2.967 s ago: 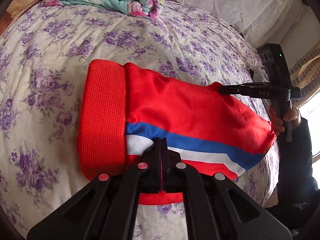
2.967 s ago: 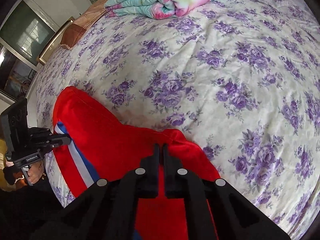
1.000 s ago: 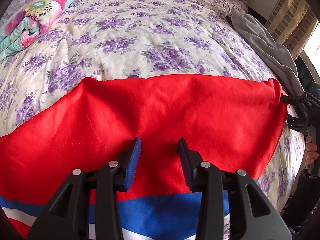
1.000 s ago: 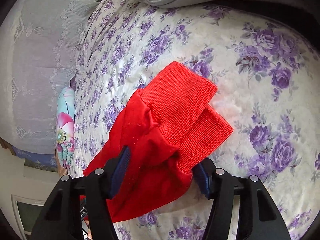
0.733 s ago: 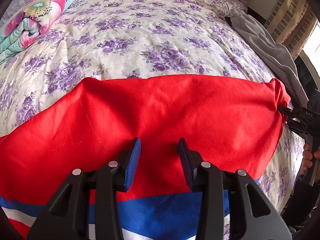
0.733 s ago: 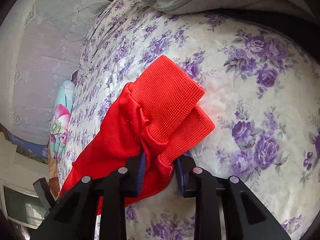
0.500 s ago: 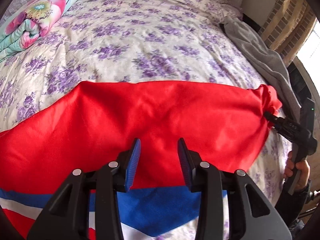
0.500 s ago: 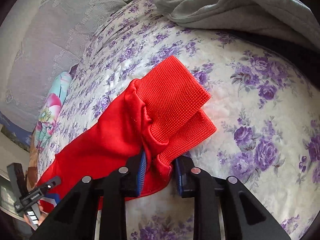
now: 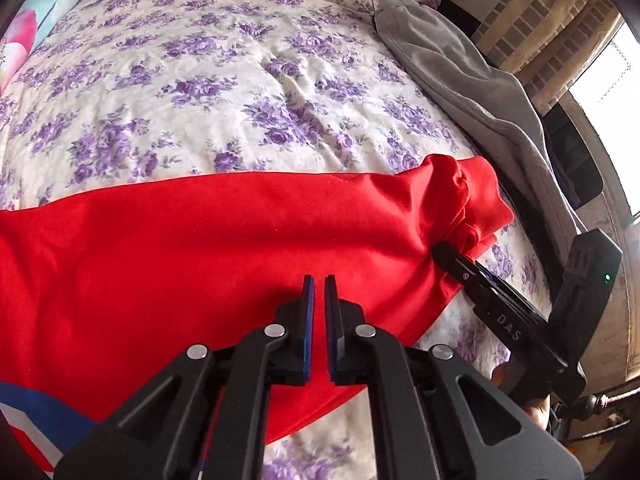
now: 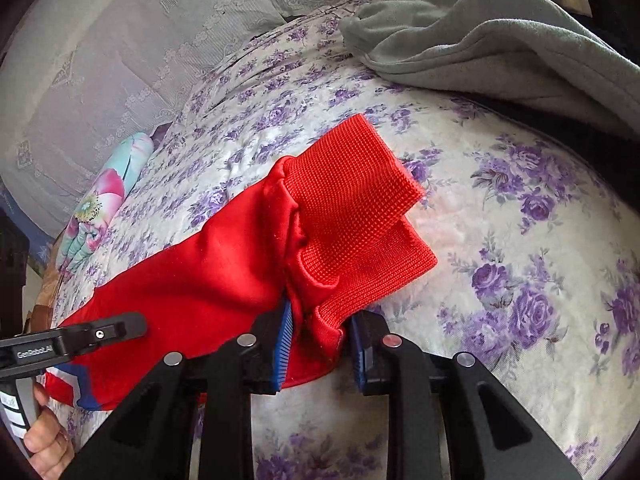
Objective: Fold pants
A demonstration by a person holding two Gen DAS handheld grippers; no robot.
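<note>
We're pinching the ribbed cuffs (image 10: 352, 208) in the right gripper (image 10: 320, 344), and the red track pants (image 9: 224, 248) are stretching lengthwise leftward across the floral bedspread (image 9: 224, 80). The left gripper (image 9: 316, 312) is nearly clenched over the pants' near edge, though we can't tell whether it's actually catching cloth.

The frame is filled by a bed (image 9: 248, 60) covered in a cream quilt with purple flowers. A brick wall (image 9: 532, 20) and a bright window (image 9: 616, 92) are seen at upper right, and daylight is cast across the quilt.
</note>
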